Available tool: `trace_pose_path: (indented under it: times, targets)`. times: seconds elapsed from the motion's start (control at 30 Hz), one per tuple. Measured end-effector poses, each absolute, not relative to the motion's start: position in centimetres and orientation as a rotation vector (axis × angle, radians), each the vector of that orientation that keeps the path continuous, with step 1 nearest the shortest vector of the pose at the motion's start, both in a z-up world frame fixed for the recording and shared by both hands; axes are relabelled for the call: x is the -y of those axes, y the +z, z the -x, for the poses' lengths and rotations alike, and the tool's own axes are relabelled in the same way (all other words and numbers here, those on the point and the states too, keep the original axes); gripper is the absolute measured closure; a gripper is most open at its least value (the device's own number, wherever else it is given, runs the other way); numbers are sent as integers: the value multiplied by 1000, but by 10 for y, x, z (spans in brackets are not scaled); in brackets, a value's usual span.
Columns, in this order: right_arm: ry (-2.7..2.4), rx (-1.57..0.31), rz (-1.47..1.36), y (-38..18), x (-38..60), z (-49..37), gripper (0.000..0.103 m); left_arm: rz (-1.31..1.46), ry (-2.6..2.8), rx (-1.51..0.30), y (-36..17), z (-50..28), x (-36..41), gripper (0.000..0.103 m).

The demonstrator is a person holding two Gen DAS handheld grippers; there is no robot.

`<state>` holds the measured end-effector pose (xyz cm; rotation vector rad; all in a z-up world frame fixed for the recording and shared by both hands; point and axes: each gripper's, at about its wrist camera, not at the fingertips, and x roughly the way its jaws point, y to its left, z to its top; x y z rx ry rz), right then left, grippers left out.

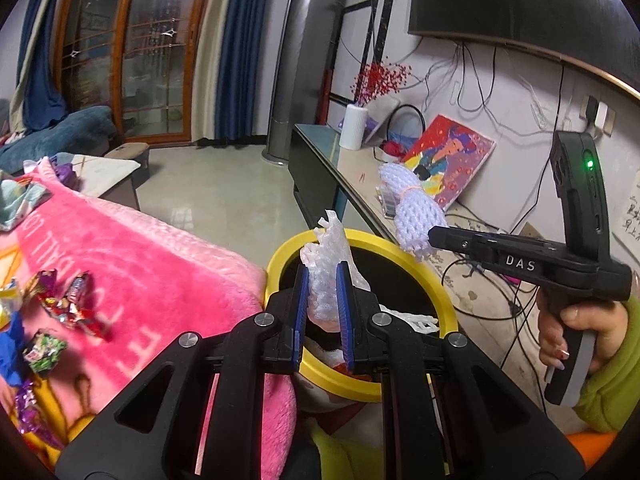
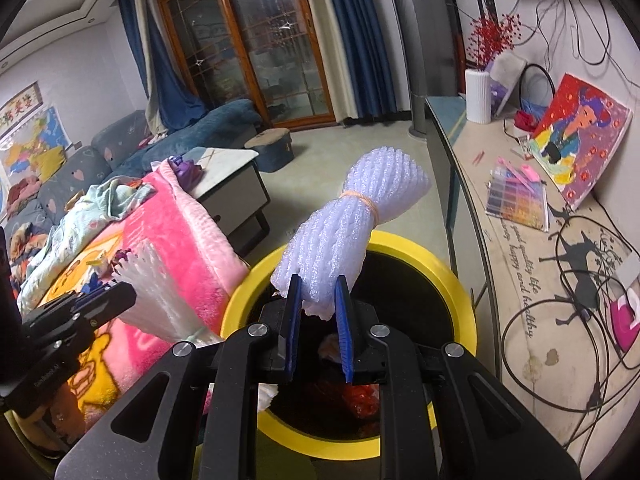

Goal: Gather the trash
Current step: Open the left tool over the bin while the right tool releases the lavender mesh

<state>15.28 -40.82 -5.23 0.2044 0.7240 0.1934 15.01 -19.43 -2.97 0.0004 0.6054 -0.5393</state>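
Black tong arms fill the near edge of both views, and past their tips sits the biggest thing that matters: the yellow-rimmed bin [image 2: 460, 280], its dark mouth lying just beyond and below both pairs of tongs. In the left wrist view the same bin [image 1: 436, 280] stands at the right edge of the pink blanket [image 1: 160, 248], touching or nearly touching it.

Next in size is the bundle of white foam netting [image 2: 356, 232], bound by a rubber band around its middle. The right gripper [image 2: 318, 312] is clenched on its near end, and the bundle's long axis runs up and away from the tips toward the far right, so most of it hangs over the bin's mouth. From the left wrist view this bundle [image 1: 412, 208] appears above the bin's far right rim, with the right gripper [image 1: 436, 240] reaching in from the right.

Smaller is the loose piece of foam netting [image 1: 326, 276], pinched between the blue pads of the left gripper [image 1: 324, 296]. It stands nearly upright out of the tips, above the bin's near left part. The right wrist view shows the left gripper [image 2: 120, 292] beside the rim's left edge, the netting piece [image 2: 160, 296] jutting toward the bin.

Smallest are the candy wrappers [image 1: 68, 304] on the blanket, well left of both tongs and not yet gathered.

Both loads seem placed to drop straight in; the right one looks more central.
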Motion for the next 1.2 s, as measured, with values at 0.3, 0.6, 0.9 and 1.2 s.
trace_pose_path:
  times: [0.3,0.6,0.9,1.2]
  targets:
    - [205,-819,-195,-78,408,-163,87,-30,-536,-661,-52,-167,211,94]
    - [196,-870,-214,-92,409,-168,75,1,-532,-695,-62,-178,210,65]
    - [154,-837,-229,-86,417,-167,65,50,-521,-693,-57,-177,203,28]
    - [102,-712,-206,-62,414,-155,38,116,-485,-645,-39,-167,183,11]
